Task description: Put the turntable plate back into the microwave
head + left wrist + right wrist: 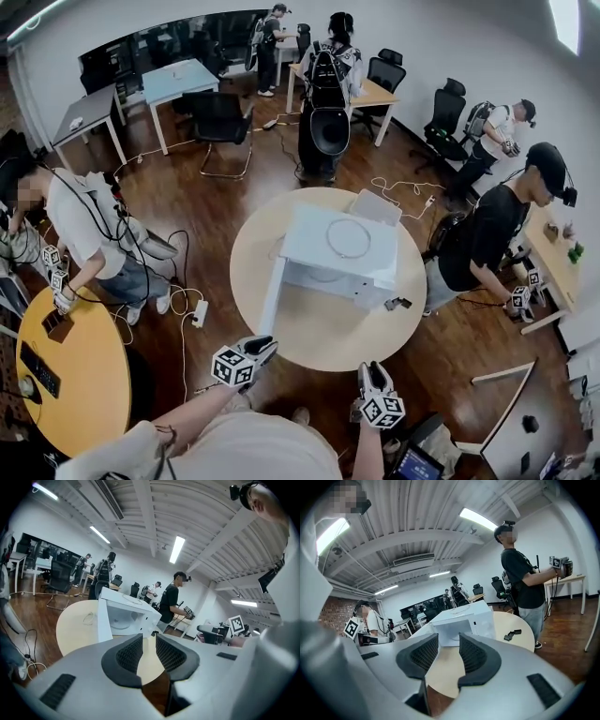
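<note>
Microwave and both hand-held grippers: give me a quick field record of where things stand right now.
microwave: white, on the round table
door: swung open
plate: clear, lying on top of the microwave, not inside
left hand-held gripper: jaws apart, nothing between them, at the table's near edge
right hand-held gripper: jaws apart, nothing between them, at the table's near edge
black item: small, on the table right of the microwave
task: plate not yet picked up
</note>
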Motion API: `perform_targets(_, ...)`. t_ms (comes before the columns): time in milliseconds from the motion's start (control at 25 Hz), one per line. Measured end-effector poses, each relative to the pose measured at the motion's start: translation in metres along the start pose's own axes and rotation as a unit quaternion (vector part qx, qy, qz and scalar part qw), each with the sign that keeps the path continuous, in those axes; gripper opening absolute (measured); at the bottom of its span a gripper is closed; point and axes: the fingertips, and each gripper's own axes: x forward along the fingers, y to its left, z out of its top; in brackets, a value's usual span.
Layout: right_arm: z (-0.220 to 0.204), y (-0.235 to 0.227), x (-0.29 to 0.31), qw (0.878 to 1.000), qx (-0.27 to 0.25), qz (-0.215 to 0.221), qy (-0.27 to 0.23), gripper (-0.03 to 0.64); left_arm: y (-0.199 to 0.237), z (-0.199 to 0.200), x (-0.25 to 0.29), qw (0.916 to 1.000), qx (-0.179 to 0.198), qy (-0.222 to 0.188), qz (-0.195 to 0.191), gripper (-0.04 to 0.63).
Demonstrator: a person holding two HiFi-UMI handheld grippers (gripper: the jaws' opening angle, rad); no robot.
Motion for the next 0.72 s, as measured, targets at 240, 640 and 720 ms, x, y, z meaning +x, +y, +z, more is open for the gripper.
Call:
perform_targets(240, -0.004, -0.008, -0.012, 1.000, 0.015, 0.007, -0.005, 0.146, -0.011, -0.018, 0.001, 0.9998, -0.002, 0.015, 0.009, 0.074)
perform_targets(640, -0.011, -0.018, -0.009, 0.999, 0.029, 0.015, -0.001, 0.146, 0.005, -0.025, 0.011, 0.9988, -0.015, 0.017, 0.043, 0.074)
perform_targets(720, -0.017, -0.019, -0.013, 0.999, 0.032, 0.014, 0.006, 0.146, 0.008, -0.027, 0.008, 0.9980, -0.008, 0.025, 0.057, 0.074)
